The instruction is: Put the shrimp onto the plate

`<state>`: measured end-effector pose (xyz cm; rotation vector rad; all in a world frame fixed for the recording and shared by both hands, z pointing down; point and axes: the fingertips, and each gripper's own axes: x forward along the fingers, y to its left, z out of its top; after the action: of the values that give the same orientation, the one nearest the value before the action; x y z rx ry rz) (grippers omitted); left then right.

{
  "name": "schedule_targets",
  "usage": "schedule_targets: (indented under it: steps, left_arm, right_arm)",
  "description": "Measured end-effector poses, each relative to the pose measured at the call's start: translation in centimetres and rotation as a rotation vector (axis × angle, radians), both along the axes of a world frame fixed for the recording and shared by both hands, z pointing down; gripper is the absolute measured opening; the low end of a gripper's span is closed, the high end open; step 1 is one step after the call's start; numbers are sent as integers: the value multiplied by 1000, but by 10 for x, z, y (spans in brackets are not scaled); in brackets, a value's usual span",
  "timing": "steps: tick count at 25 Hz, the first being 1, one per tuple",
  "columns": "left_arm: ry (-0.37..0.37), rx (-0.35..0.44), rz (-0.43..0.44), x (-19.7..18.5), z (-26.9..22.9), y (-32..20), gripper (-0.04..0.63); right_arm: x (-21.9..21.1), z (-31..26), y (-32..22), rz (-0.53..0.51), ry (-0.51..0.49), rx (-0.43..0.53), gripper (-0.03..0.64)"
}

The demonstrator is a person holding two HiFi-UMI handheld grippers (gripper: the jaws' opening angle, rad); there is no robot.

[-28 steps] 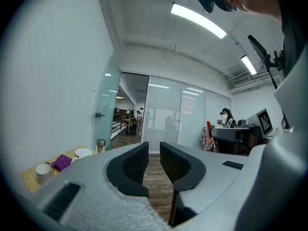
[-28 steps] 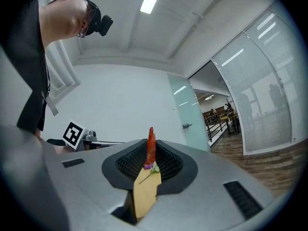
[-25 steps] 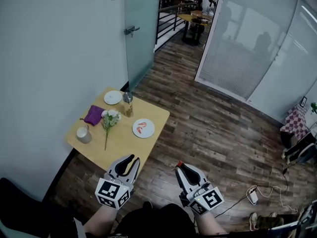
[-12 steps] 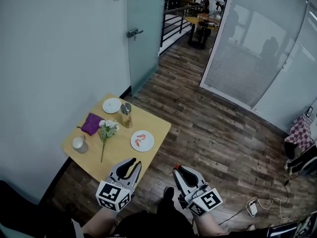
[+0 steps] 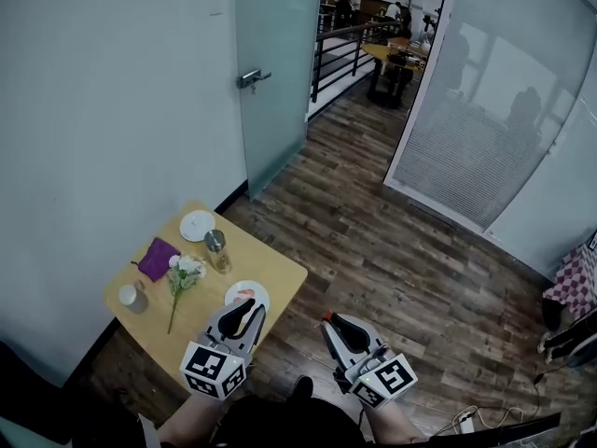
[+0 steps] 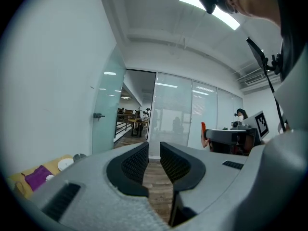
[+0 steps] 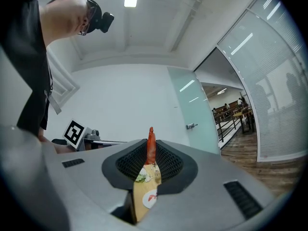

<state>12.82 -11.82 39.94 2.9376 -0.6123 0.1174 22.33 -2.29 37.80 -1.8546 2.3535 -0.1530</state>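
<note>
Mostly hidden behind slightly-spread left gripper (image 5: 244, 308), round white plate (image 5: 233, 294), right gripper (image 7: 150, 152) pinching thin red shrimp (image 7: 151, 141), only tip vis.

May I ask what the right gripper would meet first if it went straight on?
Most likely the wooden table: it shows in the gap of the right gripper just past the held shrimp. Depth is unclear; it might pass above toward the white wall.

Grey left gripper (image 5: 250, 304), grey right gripper (image 5: 331, 323), black ribbed fingers (image 6: 134, 163) (marker cubes (image 5: 213, 367))
</note>
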Motion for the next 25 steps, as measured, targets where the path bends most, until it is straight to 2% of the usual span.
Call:
schedule_targets:
  steps: [5, 11, 16, 25]
  left_arm:
    - [-10, 9, -12, 32, -4, -8, 77]
    - [-8, 30, -38, 37, -10, -31, 77]
    - [-8, 73, -56, 24, -17, -52, 77]
    - [-1, 52, -99, -6, -9, -72, 66]
  right_arm:
    - [29, 1, -21, -49, -12, -5, 55]
    - [23, 1, -48, -100, -15, 1, 54]
    - [8, -16, -73, -111, 11, 45, 54]
    - [-25, -15, -103, -169, 27, 30, 54]
